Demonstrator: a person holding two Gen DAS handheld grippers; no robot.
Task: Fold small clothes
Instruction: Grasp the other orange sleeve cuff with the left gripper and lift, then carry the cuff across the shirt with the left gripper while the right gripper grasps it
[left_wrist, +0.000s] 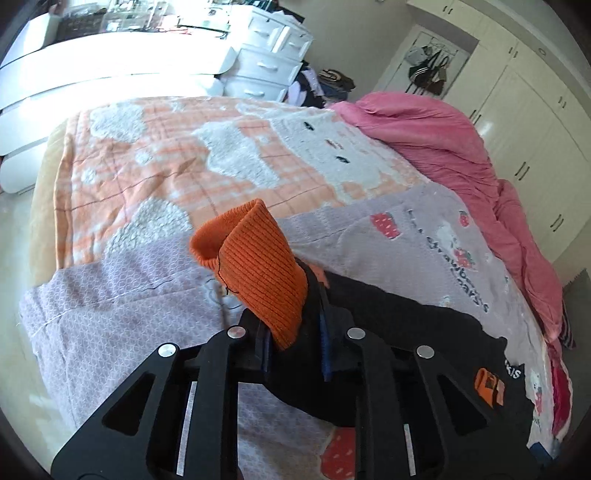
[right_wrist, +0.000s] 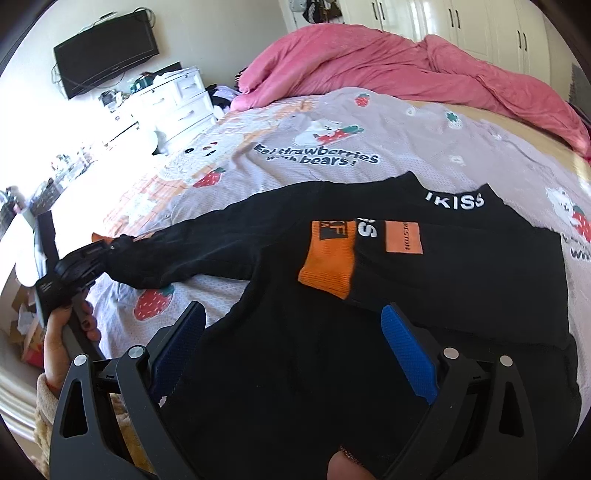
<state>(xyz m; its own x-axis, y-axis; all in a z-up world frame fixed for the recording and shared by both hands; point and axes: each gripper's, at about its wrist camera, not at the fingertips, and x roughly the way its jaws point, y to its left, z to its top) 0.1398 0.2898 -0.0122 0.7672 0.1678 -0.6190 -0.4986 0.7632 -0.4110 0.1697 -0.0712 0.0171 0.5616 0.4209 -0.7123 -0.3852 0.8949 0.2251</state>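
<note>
Clearly "IKISS" on black top (right_wrist: 369, 295), label (right_wrist: 403, 237) perhaps "RESTON"

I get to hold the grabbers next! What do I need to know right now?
Left gripper: jaws shut on the orange cuff of one sleeve, stretched out to the side.
Right gripper: jaws open, hovering over the black sweater, holding nothing.
The sweater lies spread on the bed. The other sleeve is already folded across the chest.
Left to do: fold the held sleeve in, then fold the body.
</note>
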